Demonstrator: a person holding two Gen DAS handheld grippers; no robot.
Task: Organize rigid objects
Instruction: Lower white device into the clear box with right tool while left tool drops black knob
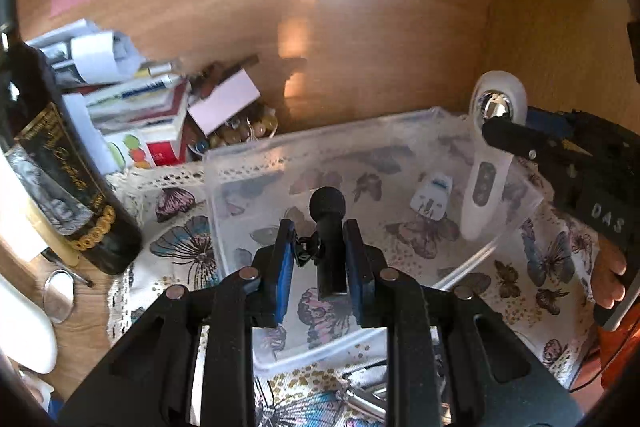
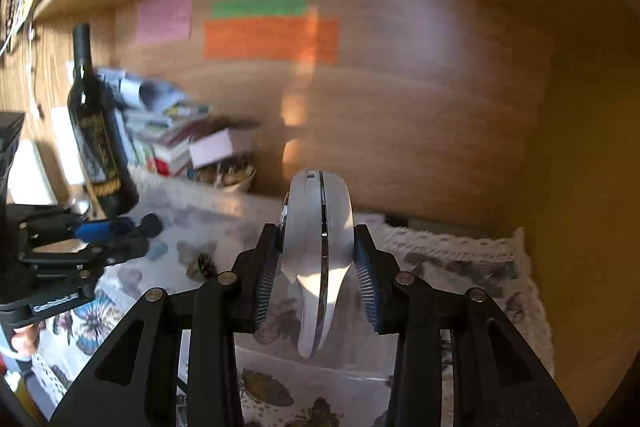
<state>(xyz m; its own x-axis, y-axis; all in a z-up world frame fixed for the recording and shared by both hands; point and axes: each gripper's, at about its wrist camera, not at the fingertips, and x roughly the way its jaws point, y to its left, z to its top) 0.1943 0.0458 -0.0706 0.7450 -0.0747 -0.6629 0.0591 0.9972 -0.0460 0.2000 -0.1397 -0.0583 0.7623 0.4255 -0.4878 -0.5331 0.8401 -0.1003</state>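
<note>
1. The left tool [image 1: 319, 259] has its blue pads closed on a small black microphone [image 1: 328, 227], foam head pointing up, held over the clear plastic bin [image 1: 224, 187].
2. The right tool [image 2: 318, 275] clamps a white handheld massager [image 2: 316, 227] at its round head; in the left wrist view the device [image 1: 486, 163] hangs handle-down at 2 o'clock, over the bin's right edge.
3. A small white plug-like piece [image 1: 432, 193] lies inside the bin, just beside the massager's handle.
4. The bin stands on a butterfly-print cloth [image 1: 180, 227] on the worktop.
5. A dark wine bottle [image 1: 60, 179] stands at 9 o'clock, with a pile of books and papers [image 1: 132, 107] behind it.
</note>
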